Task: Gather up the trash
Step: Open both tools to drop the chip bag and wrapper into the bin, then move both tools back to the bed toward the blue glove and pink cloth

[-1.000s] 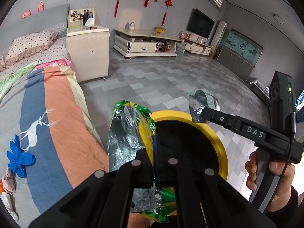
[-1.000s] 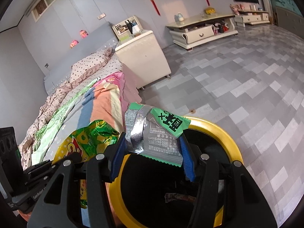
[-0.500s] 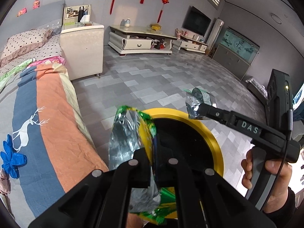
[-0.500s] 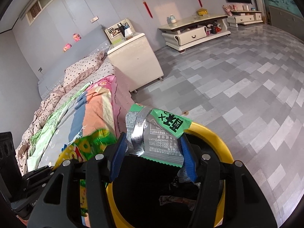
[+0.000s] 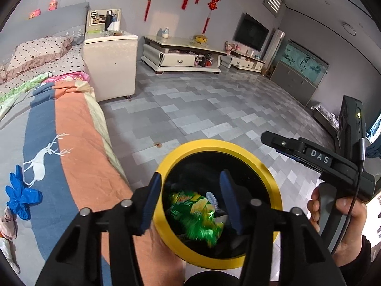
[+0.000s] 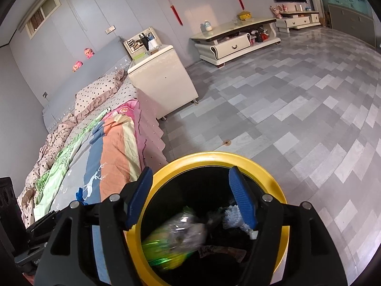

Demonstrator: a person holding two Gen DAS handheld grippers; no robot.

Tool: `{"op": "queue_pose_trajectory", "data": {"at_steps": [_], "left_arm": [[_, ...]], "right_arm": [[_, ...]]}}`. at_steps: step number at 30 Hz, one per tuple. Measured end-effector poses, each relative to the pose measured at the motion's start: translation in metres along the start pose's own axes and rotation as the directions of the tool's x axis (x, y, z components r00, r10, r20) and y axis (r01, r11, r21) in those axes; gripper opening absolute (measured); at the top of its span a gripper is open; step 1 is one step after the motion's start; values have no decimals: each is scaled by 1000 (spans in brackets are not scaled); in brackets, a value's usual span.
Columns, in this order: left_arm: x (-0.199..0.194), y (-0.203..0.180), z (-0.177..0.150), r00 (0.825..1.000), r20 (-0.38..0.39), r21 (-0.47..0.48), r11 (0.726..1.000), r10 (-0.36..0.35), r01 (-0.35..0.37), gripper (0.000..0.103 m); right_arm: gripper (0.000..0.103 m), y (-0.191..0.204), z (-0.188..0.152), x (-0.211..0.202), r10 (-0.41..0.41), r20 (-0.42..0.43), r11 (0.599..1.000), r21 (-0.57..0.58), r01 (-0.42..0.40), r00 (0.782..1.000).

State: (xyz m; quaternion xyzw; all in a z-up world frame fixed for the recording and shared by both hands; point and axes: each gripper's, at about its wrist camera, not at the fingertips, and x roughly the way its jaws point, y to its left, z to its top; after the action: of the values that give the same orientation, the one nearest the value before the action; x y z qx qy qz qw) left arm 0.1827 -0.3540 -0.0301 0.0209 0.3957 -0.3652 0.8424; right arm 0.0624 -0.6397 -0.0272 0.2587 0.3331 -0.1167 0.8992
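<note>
A round trash bin with a yellow rim (image 5: 273, 186) (image 6: 281, 190) stands on the floor beside the bed. My left gripper (image 5: 190, 186) is open and empty right above its mouth. My right gripper (image 6: 190, 183) is open and empty above it too, and also shows in the left wrist view (image 5: 269, 138). A green and yellow snack wrapper (image 5: 195, 212) (image 6: 162, 250) lies blurred inside the bin. A silvery wrapper (image 6: 185, 226), also blurred, is inside with other scraps.
The bed with a striped deer blanket (image 5: 59, 143) is at the left. A blue glove (image 5: 21, 195) lies on it. A white nightstand (image 5: 109, 66) and TV cabinet (image 5: 181, 57) stand at the back. Grey tile floor (image 5: 214, 109) spreads to the right.
Both grippers have opened. The green-yellow wrapper has left my left gripper and the silvery wrapper has left my right gripper; both are now in the bin.
</note>
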Motion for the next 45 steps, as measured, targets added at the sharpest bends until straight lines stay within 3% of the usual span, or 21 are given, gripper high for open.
{"op": "queue_pose_trajectory", "data": {"at_steps": [10, 25, 36, 45], "left_arm": [[-27, 31, -6, 998, 28, -22, 998, 63, -62, 65], [-83, 124, -22, 972, 50, -96, 970, 228, -223, 67], [-109, 223, -55, 929, -20, -186, 912, 370, -367, 67], [-97, 281, -78, 913, -97, -241, 881, 397, -408, 67]], "right_arm": [[68, 16, -2, -7, 22, -8, 999, -28, -23, 1000], [70, 130, -17, 10, 134, -70, 976, -164, -144, 989], [71, 236, -41, 58, 201, -177, 930, -273, -245, 963], [70, 320, -67, 133, 220, -313, 877, -350, -328, 924]]}}
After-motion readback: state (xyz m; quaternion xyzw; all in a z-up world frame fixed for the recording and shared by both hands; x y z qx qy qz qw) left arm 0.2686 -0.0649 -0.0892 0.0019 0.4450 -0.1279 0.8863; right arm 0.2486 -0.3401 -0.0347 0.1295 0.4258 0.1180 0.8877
